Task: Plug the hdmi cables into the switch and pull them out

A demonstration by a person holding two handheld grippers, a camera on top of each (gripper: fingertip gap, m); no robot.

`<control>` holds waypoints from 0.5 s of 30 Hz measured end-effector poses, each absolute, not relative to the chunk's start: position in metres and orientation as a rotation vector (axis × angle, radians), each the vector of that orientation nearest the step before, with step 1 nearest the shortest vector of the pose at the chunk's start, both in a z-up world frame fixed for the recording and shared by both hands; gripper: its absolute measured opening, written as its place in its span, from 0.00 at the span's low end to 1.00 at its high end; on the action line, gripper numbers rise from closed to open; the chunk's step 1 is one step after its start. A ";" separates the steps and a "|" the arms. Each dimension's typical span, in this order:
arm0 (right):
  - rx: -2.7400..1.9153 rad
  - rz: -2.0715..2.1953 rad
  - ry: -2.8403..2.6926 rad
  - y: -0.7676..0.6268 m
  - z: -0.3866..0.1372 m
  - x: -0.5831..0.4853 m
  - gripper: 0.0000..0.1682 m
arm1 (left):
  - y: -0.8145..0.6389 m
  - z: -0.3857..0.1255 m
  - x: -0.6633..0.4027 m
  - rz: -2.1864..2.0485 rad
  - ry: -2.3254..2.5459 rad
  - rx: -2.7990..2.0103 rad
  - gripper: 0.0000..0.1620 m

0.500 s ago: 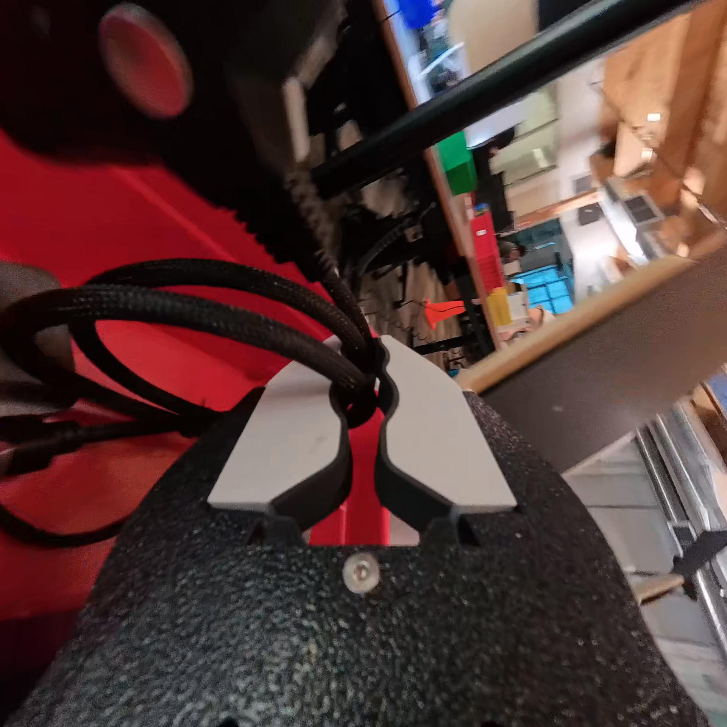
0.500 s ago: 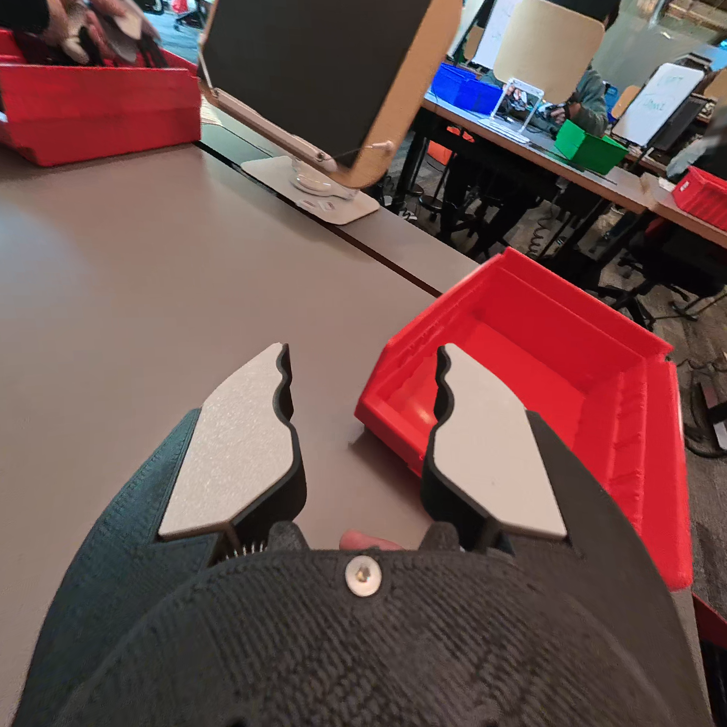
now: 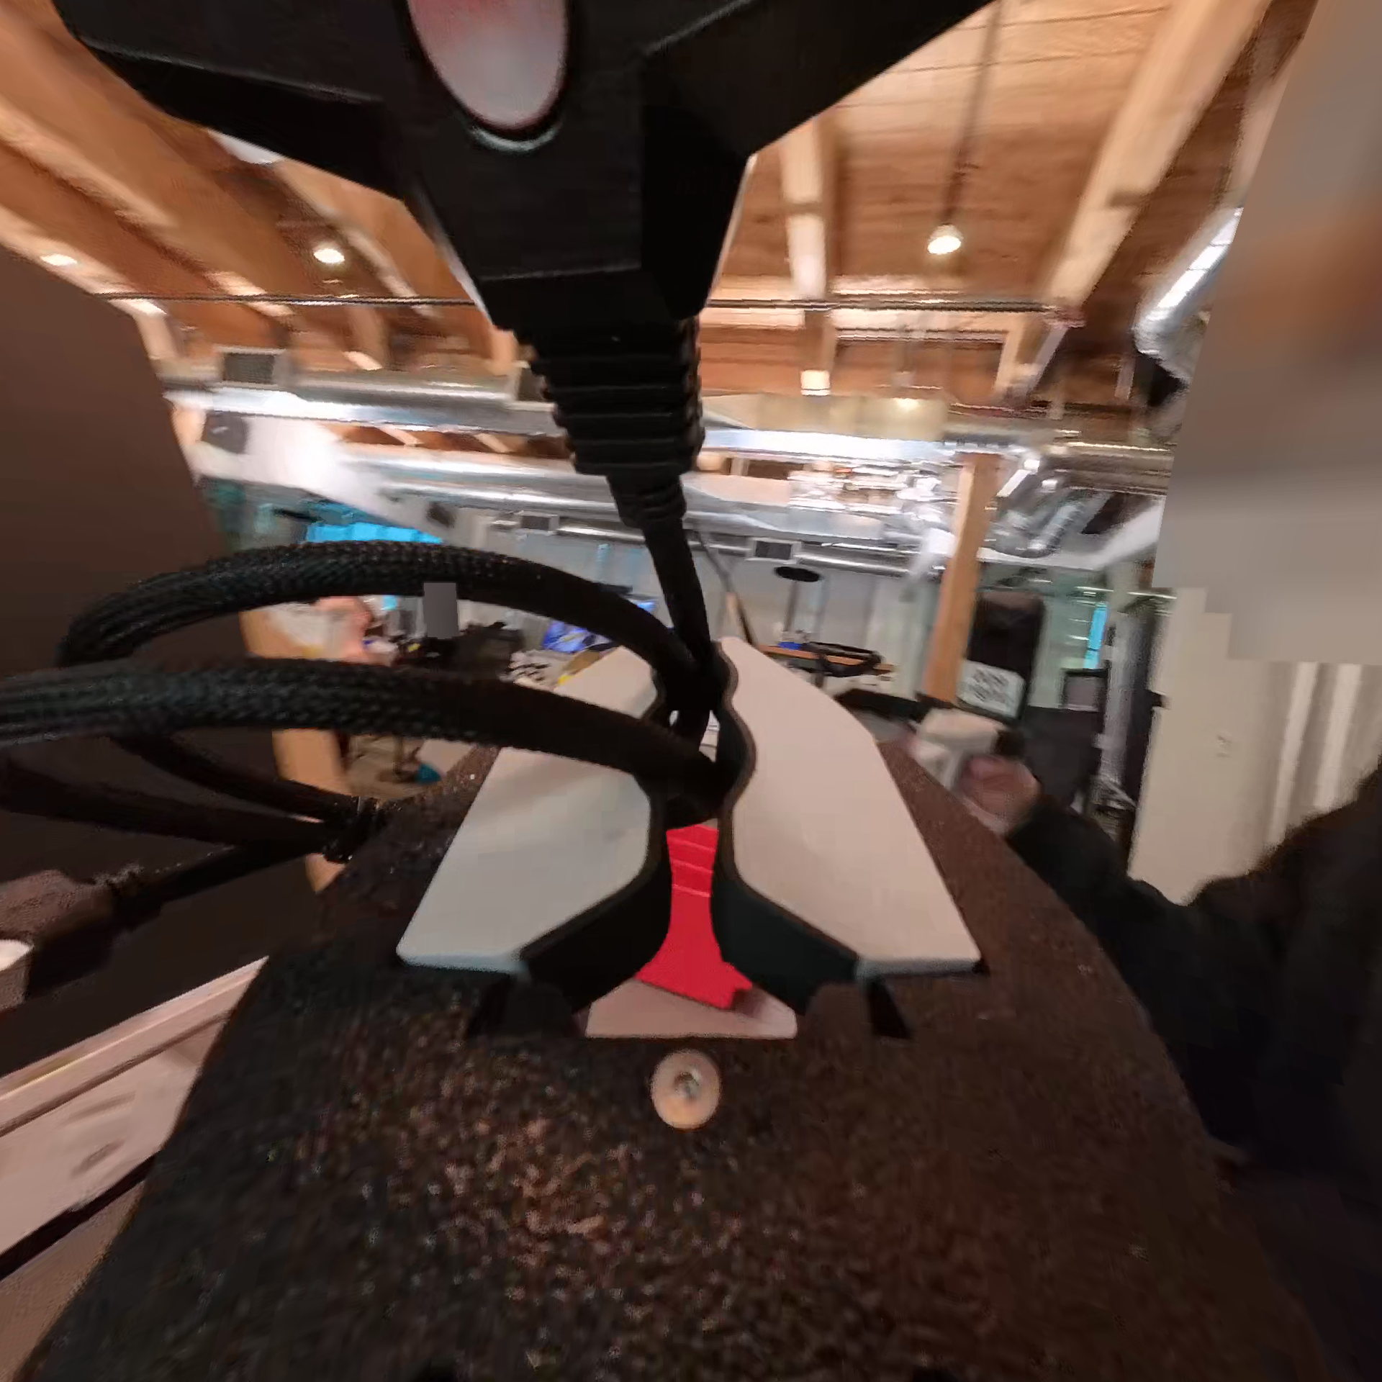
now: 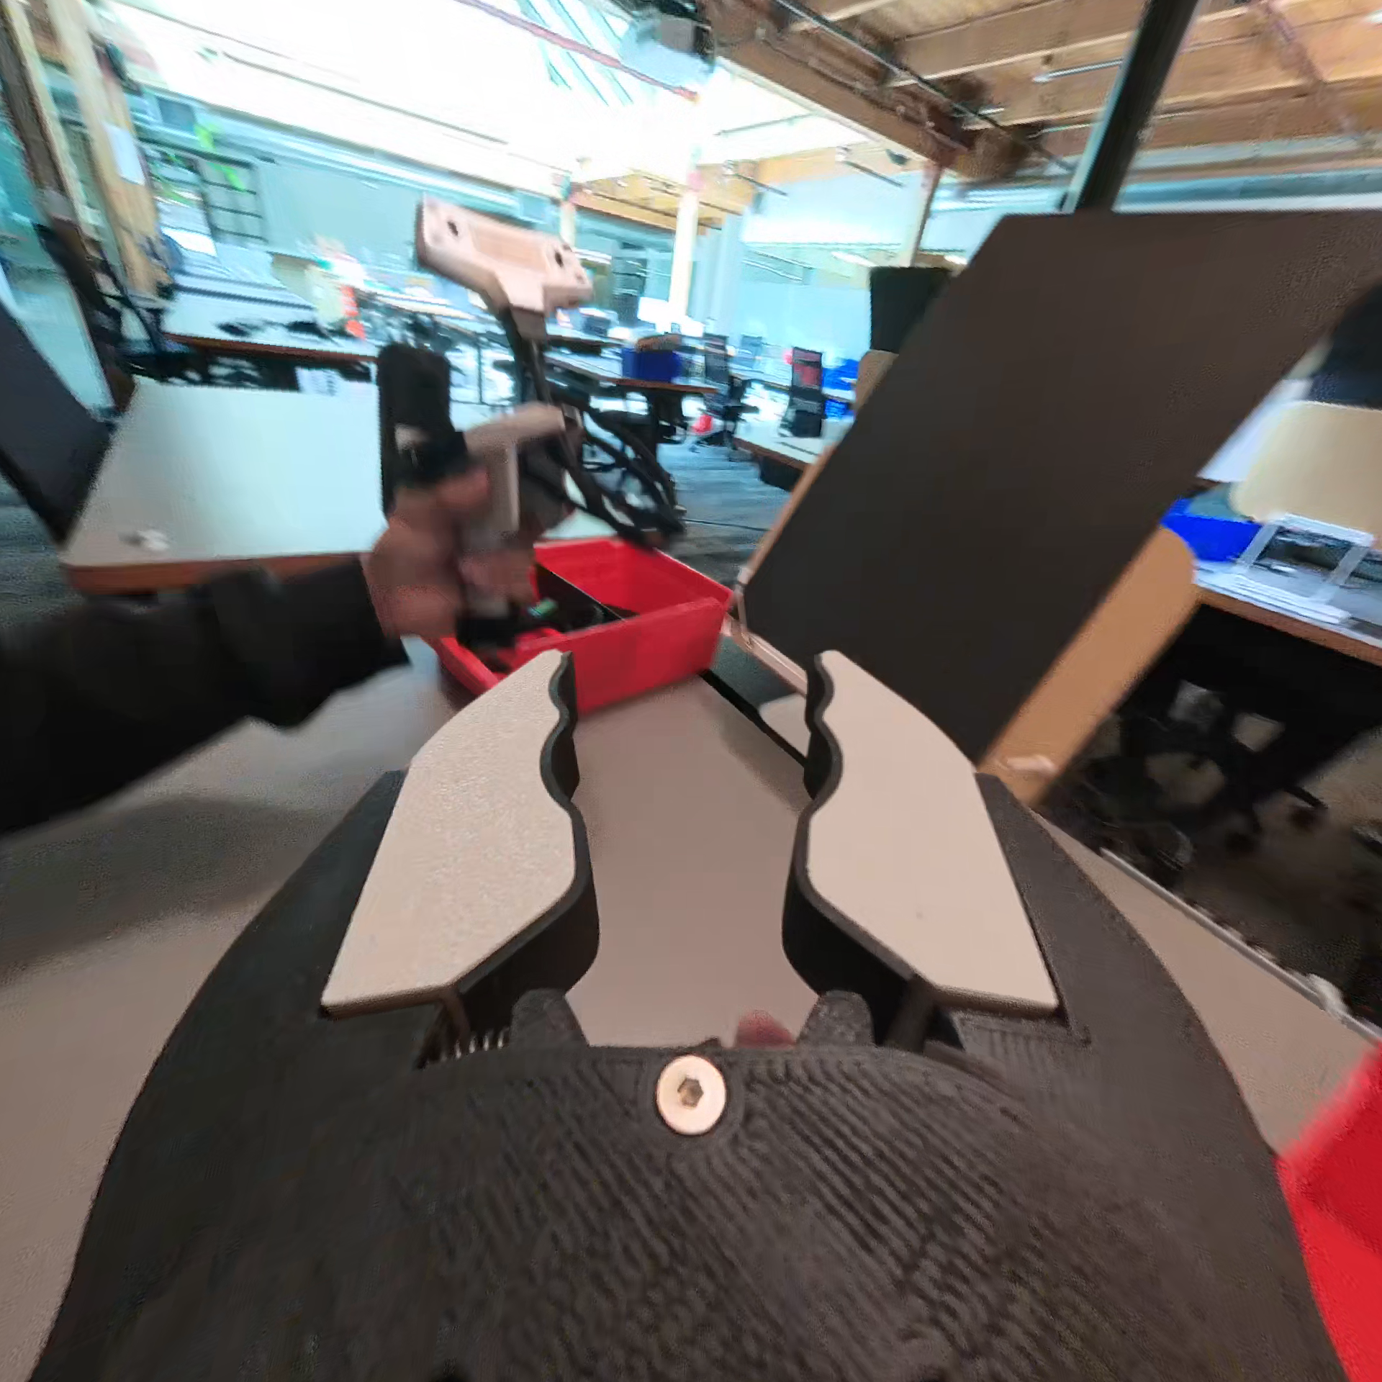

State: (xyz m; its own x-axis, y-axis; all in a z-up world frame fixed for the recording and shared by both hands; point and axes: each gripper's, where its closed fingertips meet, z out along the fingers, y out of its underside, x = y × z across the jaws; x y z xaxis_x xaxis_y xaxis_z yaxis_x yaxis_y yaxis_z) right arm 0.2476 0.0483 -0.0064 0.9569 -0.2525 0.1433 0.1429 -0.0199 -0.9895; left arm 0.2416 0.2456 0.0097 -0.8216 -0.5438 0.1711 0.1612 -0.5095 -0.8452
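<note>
While my left gripper (image 3: pixel 699 692) pinches the black HDMI cables (image 3: pixel 321 636) between its fingertips, the switch (image 3: pixel 538 142) dangles from one lead just above, lifted over the red bin (image 4: pixel 643 628). Rightward, my right gripper (image 4: pixel 692 677) hangs wide apart, holding nothing, above the grey table (image 4: pixel 149 860).

left gripper (image 3: pixel 699 718): raised above the bin (image 4: pixel 636 636), cable bundle (image 3: pixel 336 643) caught between its tips
switch (image 3: pixel 553 149): above the left gripper, hanging from the bundle
cable bundle: loops out to the left of the fingers
bin: on the desk (image 4: pixel 673 822), at its far edge
board (image 4: pixel 1047 464): tilted, right of the bin
right gripper (image 4: pixel 692 736): over the desk, nearer than the bin
</note>
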 end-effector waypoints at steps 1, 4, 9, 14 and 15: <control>-1.567 -0.273 0.061 0.066 0.004 0.241 0.35 | 0.222 0.007 0.234 -2.371 1.256 -0.536 0.04; -1.623 -0.259 -0.058 0.111 0.020 0.221 0.34 | 0.158 -0.013 0.222 -2.399 1.315 -0.441 0.04; -1.737 -0.296 -0.253 0.139 0.004 0.196 0.26 | 0.086 -0.045 0.216 -2.426 1.422 -0.403 0.04; -1.829 -0.285 -0.307 0.124 -0.028 0.201 0.26 | 0.056 -0.061 0.214 -2.428 1.490 -0.382 0.04; -1.824 -0.248 -0.318 0.121 -0.032 0.199 0.24 | 0.052 -0.063 0.214 -2.427 1.499 -0.379 0.04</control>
State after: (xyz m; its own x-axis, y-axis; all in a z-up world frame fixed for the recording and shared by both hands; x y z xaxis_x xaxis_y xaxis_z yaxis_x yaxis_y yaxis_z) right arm 0.1988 0.1208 -0.0317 0.9398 0.0876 0.3304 0.3417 -0.2555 -0.9044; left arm 0.2137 0.0520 -0.0629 -0.9313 -0.3549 0.0822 0.0855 -0.4322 -0.8977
